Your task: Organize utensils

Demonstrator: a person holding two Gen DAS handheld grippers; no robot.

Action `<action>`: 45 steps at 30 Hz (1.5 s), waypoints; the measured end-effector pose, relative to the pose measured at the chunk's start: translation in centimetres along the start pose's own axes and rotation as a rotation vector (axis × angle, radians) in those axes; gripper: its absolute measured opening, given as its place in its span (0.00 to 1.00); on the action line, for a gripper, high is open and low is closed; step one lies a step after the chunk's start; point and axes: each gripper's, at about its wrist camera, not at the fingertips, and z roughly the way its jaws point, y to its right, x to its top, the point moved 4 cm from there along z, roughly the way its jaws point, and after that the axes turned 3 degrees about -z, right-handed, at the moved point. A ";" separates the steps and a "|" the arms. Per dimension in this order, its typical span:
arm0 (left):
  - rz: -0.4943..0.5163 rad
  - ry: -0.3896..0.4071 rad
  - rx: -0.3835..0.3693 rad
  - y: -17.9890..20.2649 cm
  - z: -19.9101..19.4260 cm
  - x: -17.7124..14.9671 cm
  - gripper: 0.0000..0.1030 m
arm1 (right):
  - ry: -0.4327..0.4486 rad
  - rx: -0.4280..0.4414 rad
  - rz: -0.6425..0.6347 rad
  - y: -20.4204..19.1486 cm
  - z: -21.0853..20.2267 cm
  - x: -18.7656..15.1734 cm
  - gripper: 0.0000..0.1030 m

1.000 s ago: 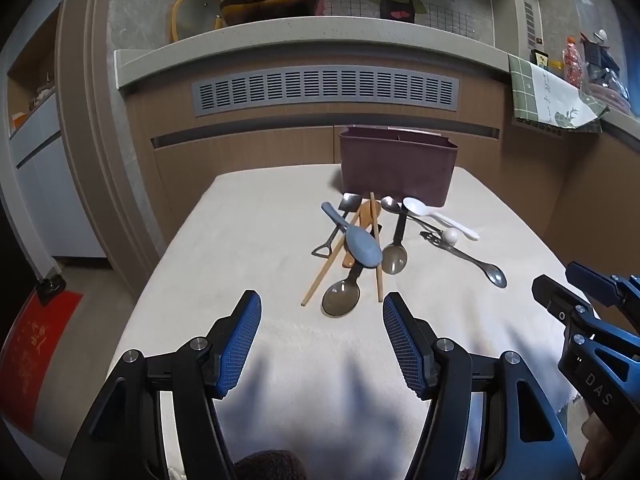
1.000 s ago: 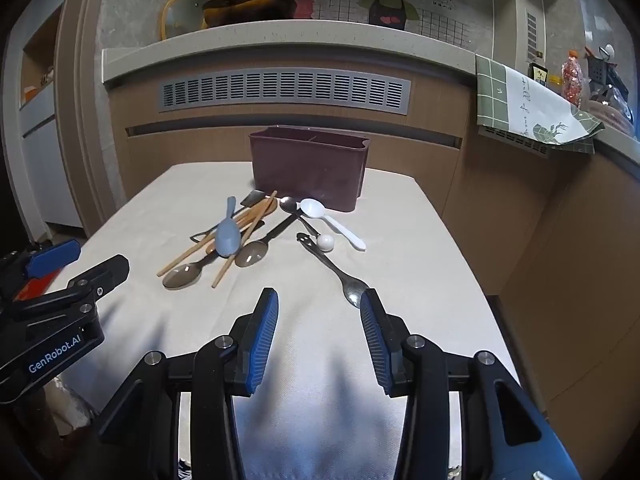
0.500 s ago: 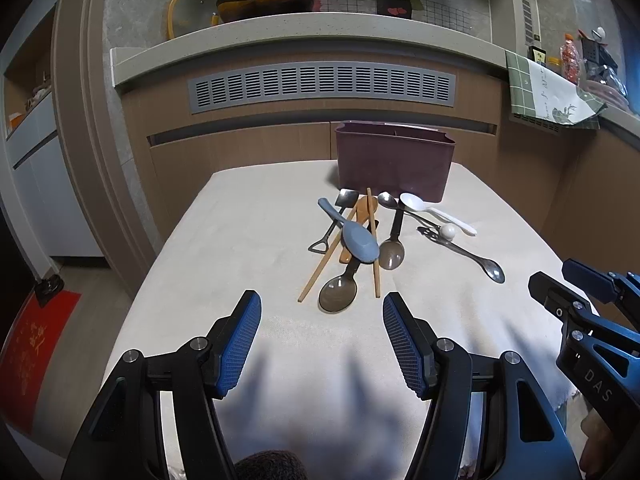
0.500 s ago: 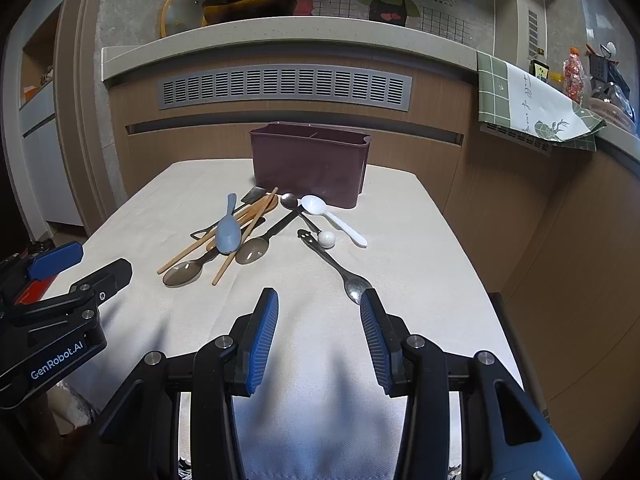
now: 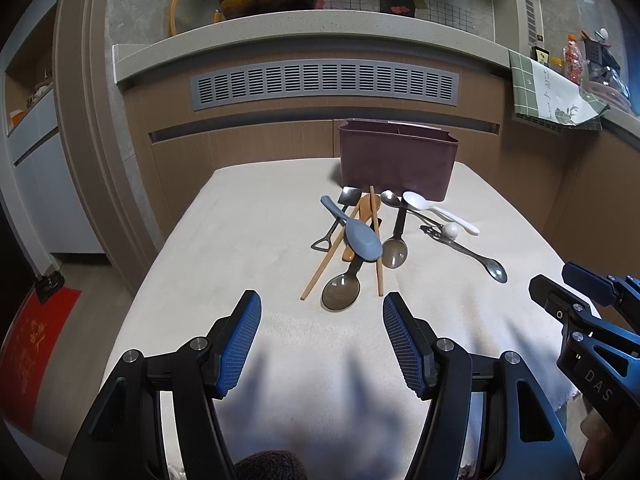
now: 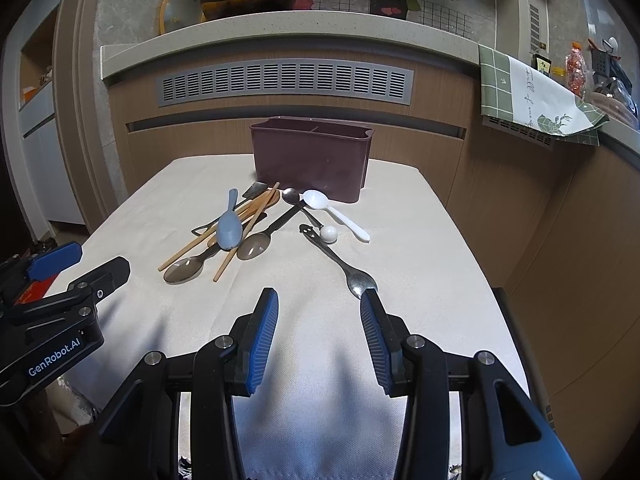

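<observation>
Cloth-covered table (image 5: 248,240) with scattered utensils (image 5: 360,240) before a maroon caddy (image 5: 398,164).

The left gripper (image 5: 322,304) hangs wide open over the table's (image 5: 240,240) near edge. Spoons and chopsticks (image 5: 356,236) lie piled mid-table. A brown box (image 5: 398,160) stands at the far edge.

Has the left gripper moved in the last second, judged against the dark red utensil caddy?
Yes, slightly. The left gripper has tipped upward a little: the dark red utensil caddy and the utensils before it sit lower in its view. Its fingers remain open.
</observation>
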 end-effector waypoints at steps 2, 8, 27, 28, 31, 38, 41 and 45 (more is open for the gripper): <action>0.000 -0.001 0.001 0.0 0.1 -0.1 0.62 | -0.002 0.002 0.000 -0.1 0.1 0.0 0.39; -0.001 -0.005 0.001 -0.1 0.2 0.1 0.62 | -0.001 0.003 -0.001 0.0 0.1 0.0 0.39; -0.001 -0.010 0.002 -0.3 0.5 -0.1 0.62 | -0.005 0.004 -0.007 -0.2 0.2 0.1 0.39; -0.001 -0.010 0.001 -0.3 0.5 -0.1 0.62 | -0.004 0.004 -0.007 -0.1 0.2 0.1 0.39; -0.001 -0.012 0.001 -0.3 0.6 -0.2 0.62 | -0.005 0.004 -0.007 -0.2 0.3 0.0 0.39; 0.000 -0.016 0.000 -0.2 0.7 -0.5 0.62 | -0.008 0.003 -0.002 -0.1 0.4 -0.1 0.39; -0.001 -0.017 0.000 -0.1 0.7 -0.6 0.62 | -0.005 0.000 -0.004 -0.1 0.4 -0.1 0.39; 0.000 -0.018 0.000 0.0 0.8 -0.6 0.62 | -0.008 0.003 -0.003 -0.1 0.3 -0.2 0.39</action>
